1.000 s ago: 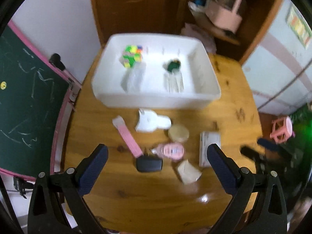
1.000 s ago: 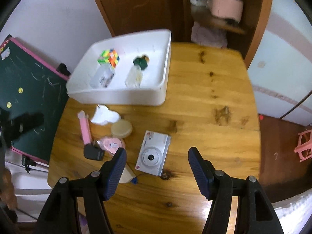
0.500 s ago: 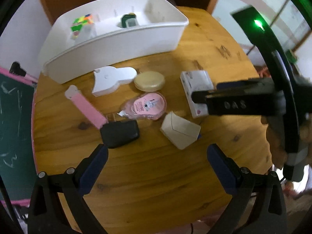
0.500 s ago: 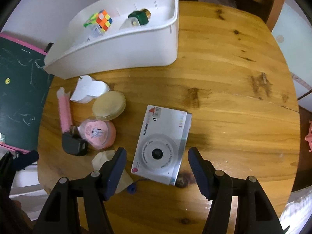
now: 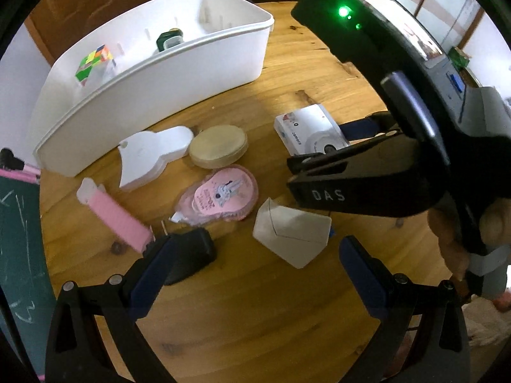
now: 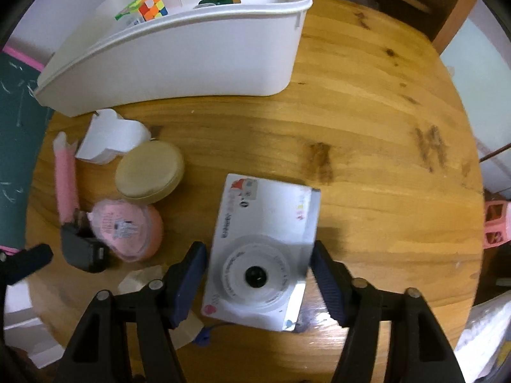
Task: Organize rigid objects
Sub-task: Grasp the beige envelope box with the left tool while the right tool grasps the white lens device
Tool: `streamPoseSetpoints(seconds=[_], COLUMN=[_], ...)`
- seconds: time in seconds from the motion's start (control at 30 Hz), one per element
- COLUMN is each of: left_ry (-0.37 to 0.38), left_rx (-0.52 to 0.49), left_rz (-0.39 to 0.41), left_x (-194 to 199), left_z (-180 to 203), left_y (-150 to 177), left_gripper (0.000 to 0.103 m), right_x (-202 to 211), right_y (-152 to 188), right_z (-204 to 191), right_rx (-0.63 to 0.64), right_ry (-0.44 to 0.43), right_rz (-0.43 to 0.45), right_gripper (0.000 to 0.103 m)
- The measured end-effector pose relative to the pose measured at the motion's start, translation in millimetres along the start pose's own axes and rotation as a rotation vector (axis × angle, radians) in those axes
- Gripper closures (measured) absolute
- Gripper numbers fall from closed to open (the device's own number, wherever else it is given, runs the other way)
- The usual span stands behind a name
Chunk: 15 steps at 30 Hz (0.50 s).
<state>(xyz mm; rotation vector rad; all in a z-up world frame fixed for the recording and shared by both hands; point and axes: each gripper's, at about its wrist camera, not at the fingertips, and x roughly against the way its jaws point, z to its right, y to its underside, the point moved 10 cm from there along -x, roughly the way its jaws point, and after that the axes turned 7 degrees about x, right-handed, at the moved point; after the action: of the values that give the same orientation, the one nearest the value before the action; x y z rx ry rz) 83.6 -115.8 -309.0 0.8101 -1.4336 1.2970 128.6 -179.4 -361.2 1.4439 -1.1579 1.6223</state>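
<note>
Closing, your right gripper (image 6: 257,263) brackets the white camera (image 6: 265,249), pads just beside its edges, not yet pressing; your left gripper (image 5: 252,260) gapes wide, empty, left of that camera.

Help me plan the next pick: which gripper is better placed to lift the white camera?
Right. The right gripper straddles the white camera, its jaws closing around it. The left gripper hovers open over the tan box, beside the black charger.
</note>
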Motion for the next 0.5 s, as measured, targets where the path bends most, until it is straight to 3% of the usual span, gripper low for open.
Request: streamPoseSetpoints(seconds=[0.4,0.5], left_ry=[-0.001,-0.008], left_rx=[-0.128,-0.163], left_rz=[-0.072,-0.090], left_x=[-28.1,-35.0], left_z=[18.2,24.8], left_y=[5.2,5.8], left_gripper=[0.002,0.007], right_x=[2.9,2.9], right_y=[19.6,24.9], right_z=[36.8,47.3], right_rx=[-0.054,-0.063], right_ry=[0.010,0.010], right_rz=[-0.002,-0.004], right_gripper=[0.042,0.042])
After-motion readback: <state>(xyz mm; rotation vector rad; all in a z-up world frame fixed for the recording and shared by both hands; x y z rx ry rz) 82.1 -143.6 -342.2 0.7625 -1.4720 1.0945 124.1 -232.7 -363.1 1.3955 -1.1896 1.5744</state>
